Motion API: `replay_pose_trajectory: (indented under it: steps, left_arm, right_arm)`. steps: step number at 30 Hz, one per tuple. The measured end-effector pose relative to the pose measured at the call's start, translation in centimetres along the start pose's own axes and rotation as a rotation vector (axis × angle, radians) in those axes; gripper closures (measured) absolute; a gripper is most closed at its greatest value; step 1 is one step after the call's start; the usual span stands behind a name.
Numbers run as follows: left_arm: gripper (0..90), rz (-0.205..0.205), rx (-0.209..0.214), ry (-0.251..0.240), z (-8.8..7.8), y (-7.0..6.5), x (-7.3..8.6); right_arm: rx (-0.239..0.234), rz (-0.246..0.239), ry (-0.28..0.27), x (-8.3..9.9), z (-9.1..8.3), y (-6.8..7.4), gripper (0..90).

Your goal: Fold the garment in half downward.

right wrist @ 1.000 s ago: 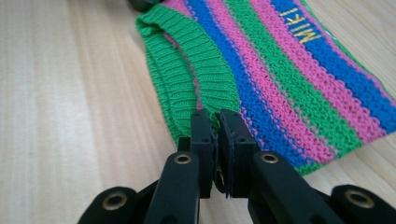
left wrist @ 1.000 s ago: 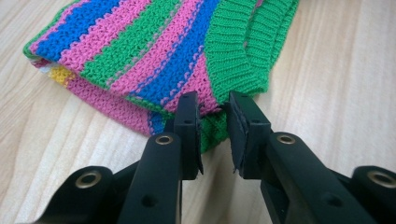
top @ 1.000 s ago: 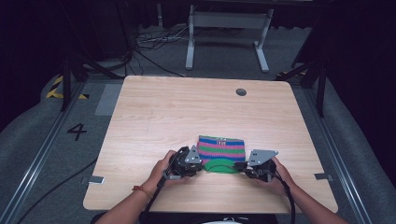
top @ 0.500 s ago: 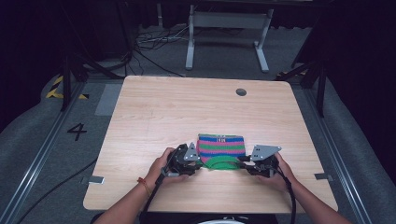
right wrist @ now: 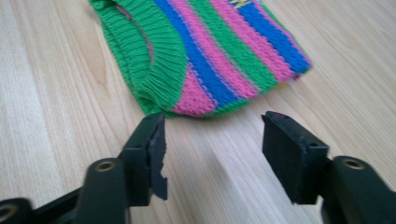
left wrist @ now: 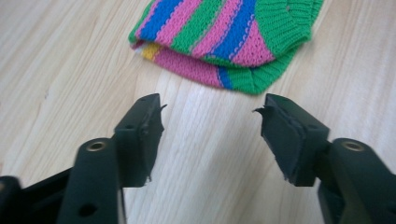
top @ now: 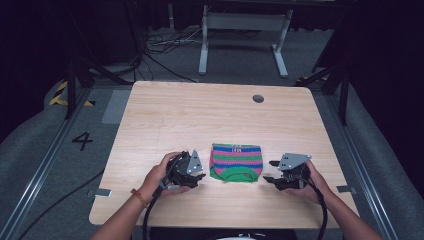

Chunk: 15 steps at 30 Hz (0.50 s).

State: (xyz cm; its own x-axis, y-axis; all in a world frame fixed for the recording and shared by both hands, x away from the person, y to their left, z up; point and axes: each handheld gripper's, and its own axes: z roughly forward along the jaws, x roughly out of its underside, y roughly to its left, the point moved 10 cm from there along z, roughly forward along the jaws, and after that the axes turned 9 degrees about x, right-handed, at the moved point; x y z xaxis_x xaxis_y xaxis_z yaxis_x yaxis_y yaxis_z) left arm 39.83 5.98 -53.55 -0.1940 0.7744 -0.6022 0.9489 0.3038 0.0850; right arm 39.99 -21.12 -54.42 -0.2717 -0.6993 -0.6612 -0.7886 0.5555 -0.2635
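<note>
A small knitted garment (top: pixel 236 162) with pink, blue and green stripes and a green ribbed edge lies folded flat on the wooden table (top: pixel 200 115), near the front. My left gripper (top: pixel 201 174) rests just left of it, open, with nothing between its jaws; its own view has the garment's corner (left wrist: pixel 224 42) a short way ahead of its tip (left wrist: pixel 210 116). My right gripper (top: pixel 269 171) sits just right of the garment, also open and empty. In the right gripper view the green edge (right wrist: pixel 154 60) lies close in front of the tip (right wrist: pixel 212 126).
A dark round hole (top: pixel 258 98) marks the table's far right area. Beyond the table stand a white metal frame (top: pixel 242 35) and cables (top: pixel 160 45) on the floor. A "4" (top: pixel 82 141) is marked on the floor at the left.
Both grippers have drawn apart from the garment's sides and opened. The garment now lies flat on the table, let go.
</note>
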Motion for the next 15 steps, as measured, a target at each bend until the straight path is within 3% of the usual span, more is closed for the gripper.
replay_pose_trajectory:
  steps: [4, 6, 7, 15]
  left_arm:
    - [32.8, -0.063, 0.056, -0.031, -1.2, -0.1, 1.5]
    - [31.1, -0.072, 0.041, -0.029, -1.7, -0.1, 2.4]
    - [29.4, -0.085, 0.055, -0.033, -2.0, -0.2, 2.9]
    - [23.7, -0.137, 0.028, -0.011, -3.6, 0.5, 5.9]
  right_arm:
    - [0.031, 0.001, 0.015, 0.8, -0.9, -0.5, 34.2]
    - [0.021, 0.012, 0.011, 1.2, -1.3, -0.4, 32.4]
    - [0.02, 0.013, 0.011, 1.5, -1.5, -0.4, 31.0]
    - [0.051, 0.073, 0.02, 4.1, -3.4, -1.4, 25.1]
